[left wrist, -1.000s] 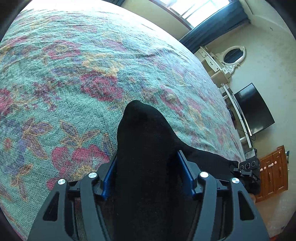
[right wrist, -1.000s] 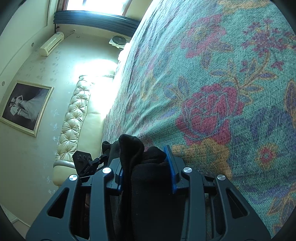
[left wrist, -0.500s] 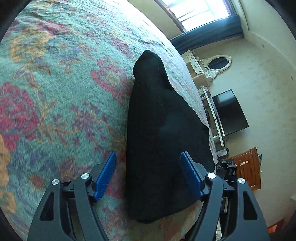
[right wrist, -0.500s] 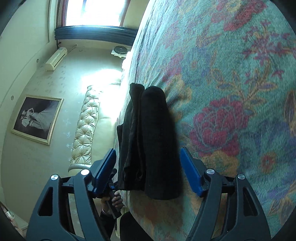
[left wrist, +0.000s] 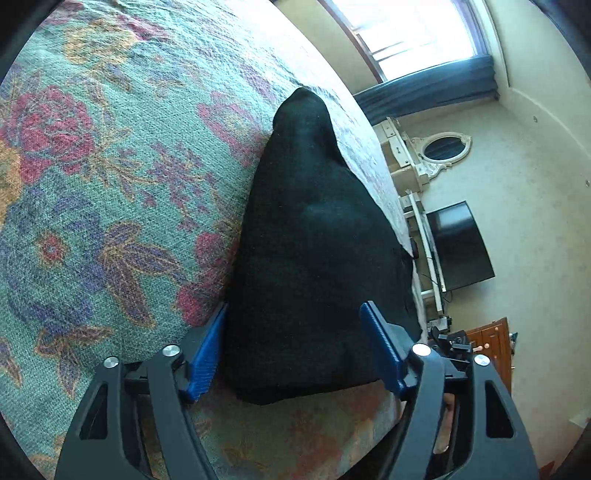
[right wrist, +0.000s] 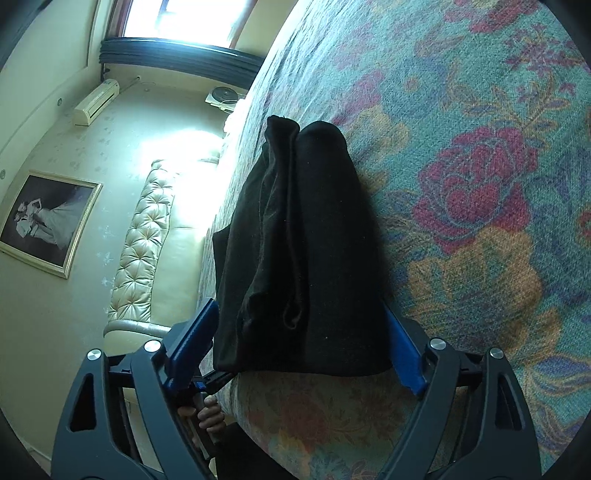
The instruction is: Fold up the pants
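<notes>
Sunlit and cluttered at its edges, the room is mostly bed [left wrist: 110, 184], spread with a floral cover of teal, red and orange. Nearest each camera are the tongs. The left tongs [left wrist: 295, 347] straddle the near end of the black pants [left wrist: 314, 258], and their jaws are closing; the left blue pad looks to sit right at the cloth's edge, while the right pad stands apart from it, so nothing is pinched. The right tongs [right wrist: 295, 343] stand wide around the other near end of the pants [right wrist: 303, 258], one pad on each side of the bundle, close by the cloth, without any sign of squeezing it. Beyond the tongs the pants lie on the bed near its edge as a long, thick, layered bundle, running away from both cameras toward a window [left wrist: 417, 33]. Farther off are a television [left wrist: 458, 247], an oval mirror [left wrist: 443, 147] and, on the other side, a tufted headboard [right wrist: 144, 240].

The fold looks nearly made, and the step is probably tidying or a last fold. To do it well, both tongs should gather all layers at matching corners, lift evenly, and lay the near end over squarely, keeping it from sliding off the bed.
</notes>
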`<state>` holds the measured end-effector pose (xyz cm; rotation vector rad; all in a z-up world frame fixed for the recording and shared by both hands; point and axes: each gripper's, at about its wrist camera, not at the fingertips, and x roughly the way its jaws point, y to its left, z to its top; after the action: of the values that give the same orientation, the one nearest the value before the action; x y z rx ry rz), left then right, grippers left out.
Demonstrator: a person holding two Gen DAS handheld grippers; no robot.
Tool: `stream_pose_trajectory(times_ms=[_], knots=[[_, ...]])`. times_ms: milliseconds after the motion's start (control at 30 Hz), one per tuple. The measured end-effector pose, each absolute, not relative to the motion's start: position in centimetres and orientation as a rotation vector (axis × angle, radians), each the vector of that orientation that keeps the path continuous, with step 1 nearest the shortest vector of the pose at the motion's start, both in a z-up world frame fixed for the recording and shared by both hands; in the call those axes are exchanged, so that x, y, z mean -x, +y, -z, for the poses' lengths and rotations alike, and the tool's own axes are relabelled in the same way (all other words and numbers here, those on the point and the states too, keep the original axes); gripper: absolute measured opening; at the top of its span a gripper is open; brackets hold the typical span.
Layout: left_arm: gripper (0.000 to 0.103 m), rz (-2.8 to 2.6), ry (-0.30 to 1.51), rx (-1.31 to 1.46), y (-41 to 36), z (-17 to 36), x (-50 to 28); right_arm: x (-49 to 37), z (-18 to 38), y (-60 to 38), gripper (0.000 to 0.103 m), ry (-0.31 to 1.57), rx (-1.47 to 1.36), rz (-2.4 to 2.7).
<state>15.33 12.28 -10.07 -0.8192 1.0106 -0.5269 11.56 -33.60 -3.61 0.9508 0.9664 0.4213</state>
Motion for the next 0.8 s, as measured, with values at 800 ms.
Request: stream_pose_trajectory(times_ms=[800], knots=[[0.035,0.481,0.979,0.773,13.8,10.1,-13.7,-10.2,5.8,-37.1,0.024,0.977,-1.048,-0.51]])
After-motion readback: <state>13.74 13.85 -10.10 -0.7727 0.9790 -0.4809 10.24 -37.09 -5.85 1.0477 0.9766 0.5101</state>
